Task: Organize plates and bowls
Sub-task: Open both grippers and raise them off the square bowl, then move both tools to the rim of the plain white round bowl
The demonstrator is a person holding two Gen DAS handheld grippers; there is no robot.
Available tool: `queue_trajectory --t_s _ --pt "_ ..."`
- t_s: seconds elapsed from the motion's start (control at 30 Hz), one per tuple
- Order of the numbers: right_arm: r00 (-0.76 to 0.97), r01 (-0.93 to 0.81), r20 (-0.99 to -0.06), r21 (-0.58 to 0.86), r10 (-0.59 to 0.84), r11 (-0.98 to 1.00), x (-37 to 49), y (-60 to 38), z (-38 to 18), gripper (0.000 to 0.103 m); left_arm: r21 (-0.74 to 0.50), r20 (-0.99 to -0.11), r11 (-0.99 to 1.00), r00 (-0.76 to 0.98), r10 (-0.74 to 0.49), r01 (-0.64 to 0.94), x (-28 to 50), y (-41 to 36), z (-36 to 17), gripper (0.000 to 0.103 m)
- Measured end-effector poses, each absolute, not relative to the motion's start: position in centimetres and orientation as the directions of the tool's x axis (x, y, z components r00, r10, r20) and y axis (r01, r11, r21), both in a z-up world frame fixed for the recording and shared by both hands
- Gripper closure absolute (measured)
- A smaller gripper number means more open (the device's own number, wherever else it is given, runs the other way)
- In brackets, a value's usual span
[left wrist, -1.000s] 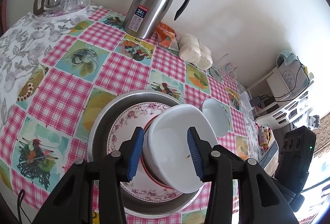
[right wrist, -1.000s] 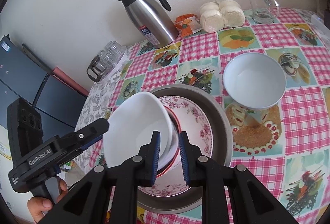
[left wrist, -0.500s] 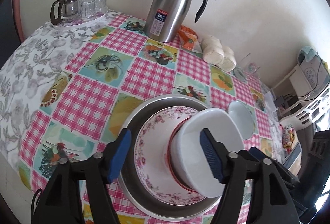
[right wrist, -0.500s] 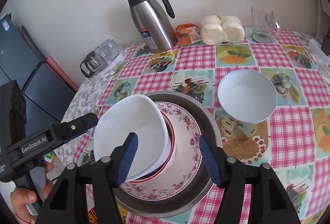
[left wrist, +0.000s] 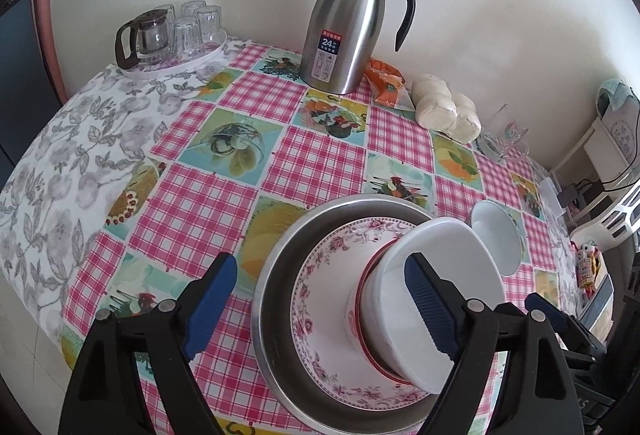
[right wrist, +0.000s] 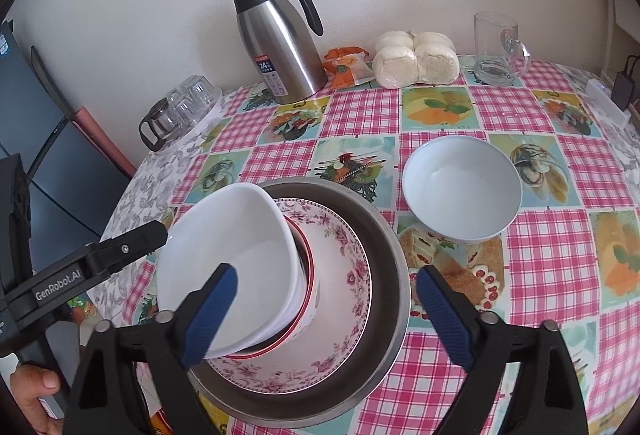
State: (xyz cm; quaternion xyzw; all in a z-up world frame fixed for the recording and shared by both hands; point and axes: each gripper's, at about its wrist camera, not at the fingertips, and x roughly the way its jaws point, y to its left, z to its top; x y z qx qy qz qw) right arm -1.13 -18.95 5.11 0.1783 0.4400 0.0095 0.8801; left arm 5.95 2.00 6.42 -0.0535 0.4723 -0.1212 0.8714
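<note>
A plain white bowl [left wrist: 440,267] leans tilted inside a red-rimmed bowl [left wrist: 360,311]. That bowl stands on a floral plate [left wrist: 320,283] in a steel basin [left wrist: 276,275]. My left gripper [left wrist: 320,305] is opening; its right pad is over the bowl's inside and its left pad is far off, neither pressing. My right gripper [right wrist: 328,315] is opening too, wide, with the white bowl [right wrist: 232,247] and red-rimmed bowl [right wrist: 308,299] between unpressed pads. A second white bowl [right wrist: 460,187] stands on the cloth to the right of the basin [right wrist: 390,255].
At the back by the wall stand a steel thermos jug [left wrist: 348,23], a tray of glasses with a small teapot [left wrist: 172,35], bagged buns [left wrist: 444,111], an orange packet [left wrist: 386,83] and a glass mug [right wrist: 496,47]. A person's hand [right wrist: 36,395] holds the left gripper's handle.
Both grippers were shut on the white bowl's rim a second ago; both have spread wide and let it go. The bowl now rests tilted in the stack. Both views have tipped up slightly.
</note>
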Motion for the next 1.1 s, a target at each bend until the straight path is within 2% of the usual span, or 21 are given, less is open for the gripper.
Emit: queue_trajectory --t_s 0.17,0.23,0.67,1.1 --pt "0.615 0.142 -0.770 0.319 0.169 0.937 -1.1 -19.0 5.1 0.000 -0.192 -0.803 0.968 0.541 -0.250 0.162 5.9 2.1 6.6 0.015" --pt "0.617 0.140 -0.768 0.320 0.170 0.937 -1.2 -19.1 5.1 0.000 -0.188 -0.800 0.969 0.547 -0.246 0.160 5.8 2.1 6.6 0.006" --pt "0.665 0.123 -0.733 0.295 0.142 0.947 -1.9 -19.4 6.0 0.000 -0.189 -0.729 0.967 0.636 -0.253 0.169 4.9 1.7 8.2 0.005" --pt "0.751 0.266 -0.661 0.305 0.002 0.915 -3.6 -25.2 8.1 0.000 -0.243 -0.554 0.906 0.718 -0.422 0.346 4.0 -3.2 12.6 0.004"
